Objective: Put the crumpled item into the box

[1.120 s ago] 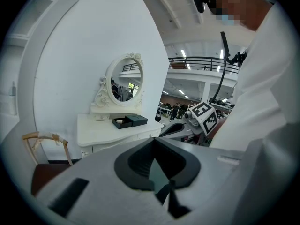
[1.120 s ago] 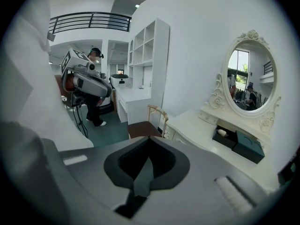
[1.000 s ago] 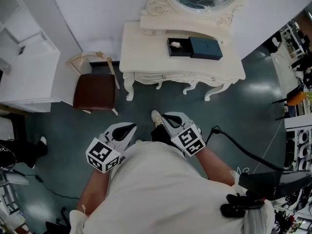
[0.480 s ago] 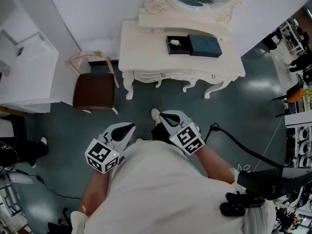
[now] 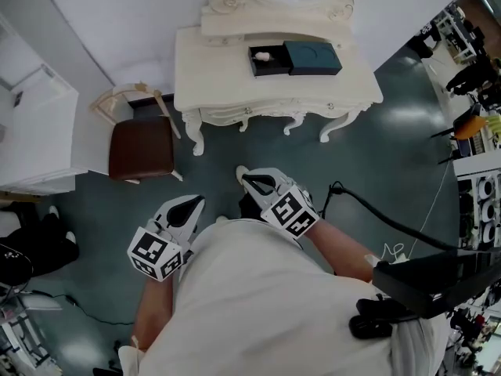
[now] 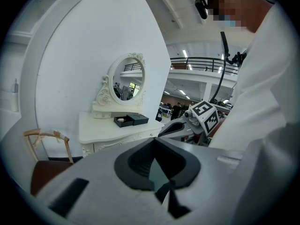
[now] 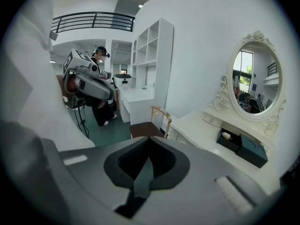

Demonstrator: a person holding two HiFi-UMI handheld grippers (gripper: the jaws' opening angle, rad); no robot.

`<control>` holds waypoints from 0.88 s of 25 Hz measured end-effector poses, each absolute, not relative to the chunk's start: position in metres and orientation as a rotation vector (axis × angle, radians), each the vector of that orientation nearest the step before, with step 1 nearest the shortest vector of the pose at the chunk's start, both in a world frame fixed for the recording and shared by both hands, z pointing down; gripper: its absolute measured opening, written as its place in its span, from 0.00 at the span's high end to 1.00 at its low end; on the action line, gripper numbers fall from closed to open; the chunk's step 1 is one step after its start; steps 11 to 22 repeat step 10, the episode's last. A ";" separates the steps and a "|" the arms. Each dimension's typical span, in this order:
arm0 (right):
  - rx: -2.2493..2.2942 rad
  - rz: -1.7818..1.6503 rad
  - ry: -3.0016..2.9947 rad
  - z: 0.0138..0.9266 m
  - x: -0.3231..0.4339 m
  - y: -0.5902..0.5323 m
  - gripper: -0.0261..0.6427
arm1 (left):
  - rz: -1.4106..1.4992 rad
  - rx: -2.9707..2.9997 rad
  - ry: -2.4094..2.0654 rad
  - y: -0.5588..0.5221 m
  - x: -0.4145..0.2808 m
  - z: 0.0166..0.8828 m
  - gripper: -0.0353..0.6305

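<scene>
Dresser [image 5: 235, 69] slides up-frame vs earlier, left claw [image 5: 190, 204] and right claw [image 5: 252, 181] both closed, empty; close in, open one over box [image 5: 311, 57] ahead, crumpled item [image 5: 266, 54] maybe inside already.

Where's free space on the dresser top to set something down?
Bare: the table top left of the open box, the front strip before it, and the right end. Crowded: the back, where the mirror base sits right behind the box.
</scene>
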State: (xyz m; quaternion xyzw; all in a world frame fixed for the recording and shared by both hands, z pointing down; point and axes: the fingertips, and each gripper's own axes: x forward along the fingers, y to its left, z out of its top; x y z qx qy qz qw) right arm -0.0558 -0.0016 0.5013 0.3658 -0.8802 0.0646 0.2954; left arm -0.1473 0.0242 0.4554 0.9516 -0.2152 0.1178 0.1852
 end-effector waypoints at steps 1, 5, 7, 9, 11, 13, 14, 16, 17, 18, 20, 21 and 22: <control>0.974 0.173 -2.339 0.502 -0.056 -0.001 0.96 | 0.334 2.679 -0.604 0.024 -0.147 0.456 0.95; 0.966 0.179 -2.341 0.505 -0.056 -0.003 0.96 | 0.340 2.671 -0.607 0.023 -0.148 0.460 0.95; 0.959 0.179 -2.344 0.507 -0.056 -0.004 0.96 | 0.342 2.667 -0.612 0.021 -0.147 0.461 0.95; 0.950 0.179 -2.350 0.509 -0.056 -0.006 0.96 | 0.344 2.662 -0.621 0.020 -0.146 0.462 0.95; 0.945 0.179 -2.353 0.510 -0.057 -0.007 0.96 | 0.346 2.660 -0.625 0.019 -0.146 0.463 0.95; 0.945 0.179 -2.353 0.510 -0.057 -0.007 0.96 | 0.346 2.660 -0.625 0.019 -0.146 0.463 0.95; 0.945 0.179 -2.353 0.510 -0.057 -0.007 0.96 | 0.346 2.660 -0.625 0.019 -0.146 0.463 0.95; 0.945 0.179 -2.353 0.510 -0.057 -0.007 0.96 | 0.346 2.660 -0.625 0.019 -0.146 0.463 0.95; 0.945 0.179 -2.353 0.510 -0.057 -0.007 0.96 | 0.346 2.660 -0.625 0.019 -0.146 0.463 0.95; 0.945 0.179 -2.353 0.510 -0.057 -0.007 0.96 | 0.346 2.660 -0.625 0.019 -0.146 0.463 0.95; 0.945 0.179 -2.353 0.510 -0.057 -0.007 0.96 | 0.346 2.660 -0.625 0.019 -0.146 0.463 0.95; 0.945 0.179 -2.353 0.510 -0.057 -0.007 0.96 | 0.346 2.660 -0.625 0.019 -0.146 0.463 0.95; 0.945 0.179 -2.353 0.510 -0.057 -0.007 0.96 | 0.346 2.660 -0.625 0.019 -0.146 0.463 0.95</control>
